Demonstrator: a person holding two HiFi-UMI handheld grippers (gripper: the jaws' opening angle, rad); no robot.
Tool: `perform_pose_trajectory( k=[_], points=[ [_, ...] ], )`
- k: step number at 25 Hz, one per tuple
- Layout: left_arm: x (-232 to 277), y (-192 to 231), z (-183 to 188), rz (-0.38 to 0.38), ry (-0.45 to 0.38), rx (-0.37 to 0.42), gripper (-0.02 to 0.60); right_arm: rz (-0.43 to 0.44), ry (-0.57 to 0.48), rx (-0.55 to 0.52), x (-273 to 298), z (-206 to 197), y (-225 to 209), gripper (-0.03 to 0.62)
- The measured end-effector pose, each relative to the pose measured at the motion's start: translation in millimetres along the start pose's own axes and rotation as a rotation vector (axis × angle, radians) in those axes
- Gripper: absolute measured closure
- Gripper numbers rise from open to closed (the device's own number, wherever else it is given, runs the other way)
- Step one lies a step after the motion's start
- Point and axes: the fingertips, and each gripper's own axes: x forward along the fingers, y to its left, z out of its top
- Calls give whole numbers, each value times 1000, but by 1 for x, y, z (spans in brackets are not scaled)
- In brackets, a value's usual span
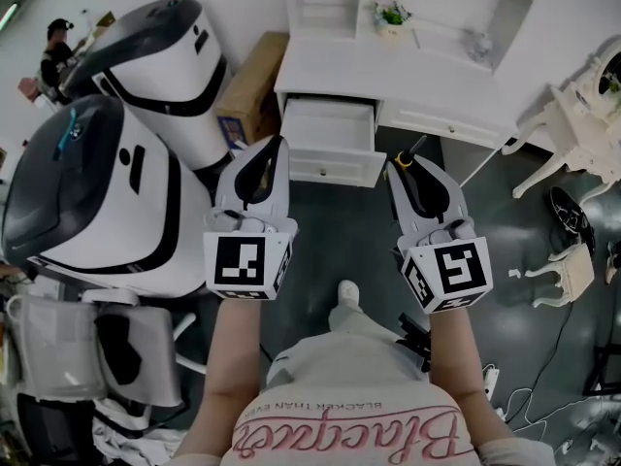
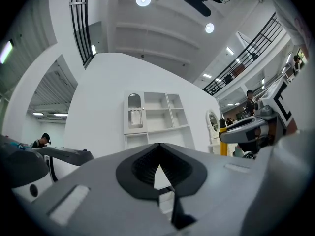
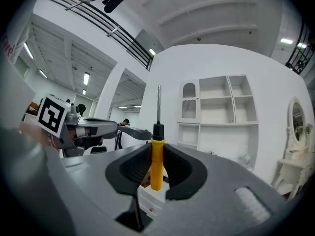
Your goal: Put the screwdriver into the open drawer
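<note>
Head view: right claw [image 1: 415,169] around screwdriver [image 1: 414,150]

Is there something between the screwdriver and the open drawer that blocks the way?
Nothing visible does. The right tool grips the screwdriver, and only bare floor lies between it and the drawer.

- Ahead of our left gripper [image 1: 276,148] fingers, the open white wooden drawer [image 1: 330,124] lies open-topped; its front panel [image 1: 335,168] comes first.
- Left of them, a bulky white-and-black rounded machine [image 1: 107,192] and brown cardboard box [image 1: 254,81] block us.
- Past our right gripper [image 1: 415,168] fingers, where the yellow-handled screwdriver [image 1: 415,149] juts out, dark grey floor [image 1: 448,158] runs free before the white desk [image 1: 340,71].
</note>
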Motion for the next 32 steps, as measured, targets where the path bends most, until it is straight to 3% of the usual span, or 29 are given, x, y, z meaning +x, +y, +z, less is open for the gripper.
perform_pose_trajectory(
  k=[17,32],
  points=[
    [150,2,-48,72,72,-8,569,50,44,48,102,-41,-126,520],
    [173,18,-66,116,122,5,569,106,56,96,139,-61,-137,520]
  ],
)
